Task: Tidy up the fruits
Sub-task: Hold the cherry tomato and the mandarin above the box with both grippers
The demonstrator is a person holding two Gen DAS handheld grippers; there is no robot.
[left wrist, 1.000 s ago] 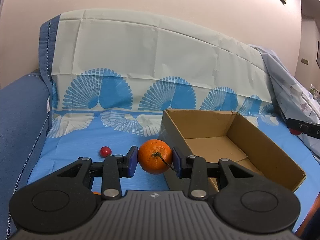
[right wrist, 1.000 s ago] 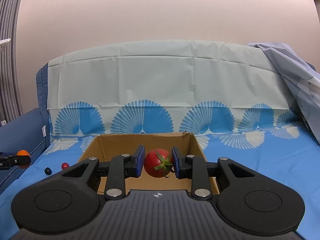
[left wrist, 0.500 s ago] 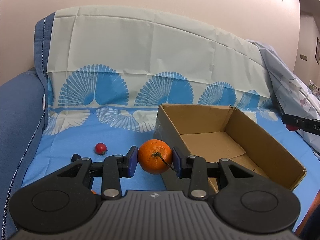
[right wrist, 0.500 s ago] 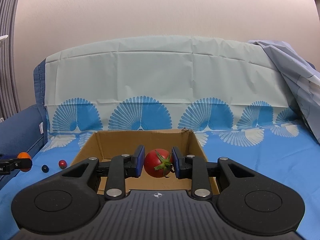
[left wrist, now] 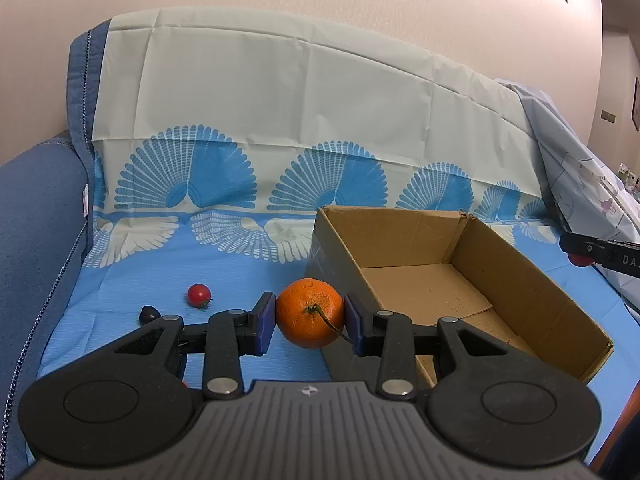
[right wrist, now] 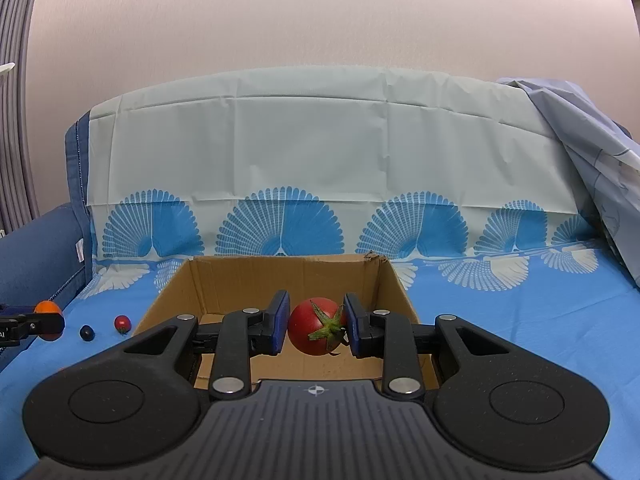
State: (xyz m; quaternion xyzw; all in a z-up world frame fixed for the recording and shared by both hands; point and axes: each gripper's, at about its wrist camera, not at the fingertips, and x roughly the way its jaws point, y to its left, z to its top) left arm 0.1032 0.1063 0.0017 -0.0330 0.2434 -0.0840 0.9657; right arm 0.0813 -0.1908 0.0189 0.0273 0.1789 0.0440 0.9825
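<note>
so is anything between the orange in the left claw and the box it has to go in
Only the cardboard box's own near-left wall. The orange, gripped in the left claw, sits outside that wall, so it must clear the rim. The box floor that shows is bare.

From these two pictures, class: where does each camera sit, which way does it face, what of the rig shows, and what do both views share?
Left wrist: on the left gripper, looking along its fingers at the orange it clamps, beside the cardboard box and left of it; the right gripper's tip shows far right.
Right wrist: on the right gripper, facing the sofa back, tomato clamped over the box.
Shared: box, orange, cherry tomato, dark fruit, patterned cloth.
</note>
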